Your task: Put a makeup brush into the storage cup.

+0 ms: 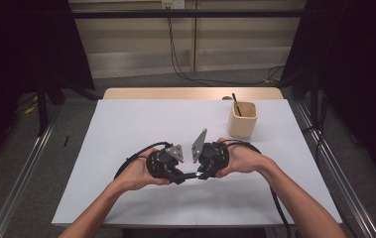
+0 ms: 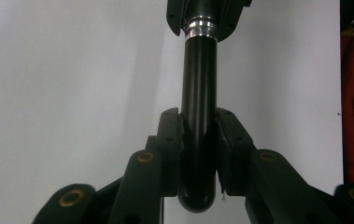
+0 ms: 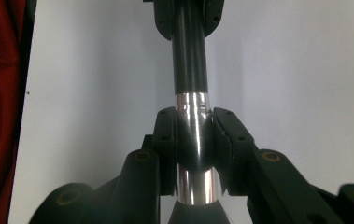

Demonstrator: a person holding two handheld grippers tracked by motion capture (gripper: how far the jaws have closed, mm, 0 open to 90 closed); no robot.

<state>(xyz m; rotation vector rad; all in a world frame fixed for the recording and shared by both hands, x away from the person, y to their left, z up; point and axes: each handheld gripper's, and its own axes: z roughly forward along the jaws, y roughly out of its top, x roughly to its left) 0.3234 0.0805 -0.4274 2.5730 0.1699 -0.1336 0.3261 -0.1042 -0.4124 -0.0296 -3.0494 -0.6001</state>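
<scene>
Right now both tools meet low over the white tabletop (image 1: 126, 129), near its front edge. Left hand-held gripper (image 2: 198, 140) is pinching the black barrel of a pen (image 2: 199, 93), rounded end poking out behind the pads. Right hand-held gripper (image 3: 194, 140) is clamped on the pen's shiny silver section. So the pen bridges the two, held level between them. Off to the right stands a beige cup (image 1: 243, 121), well apart.
</scene>
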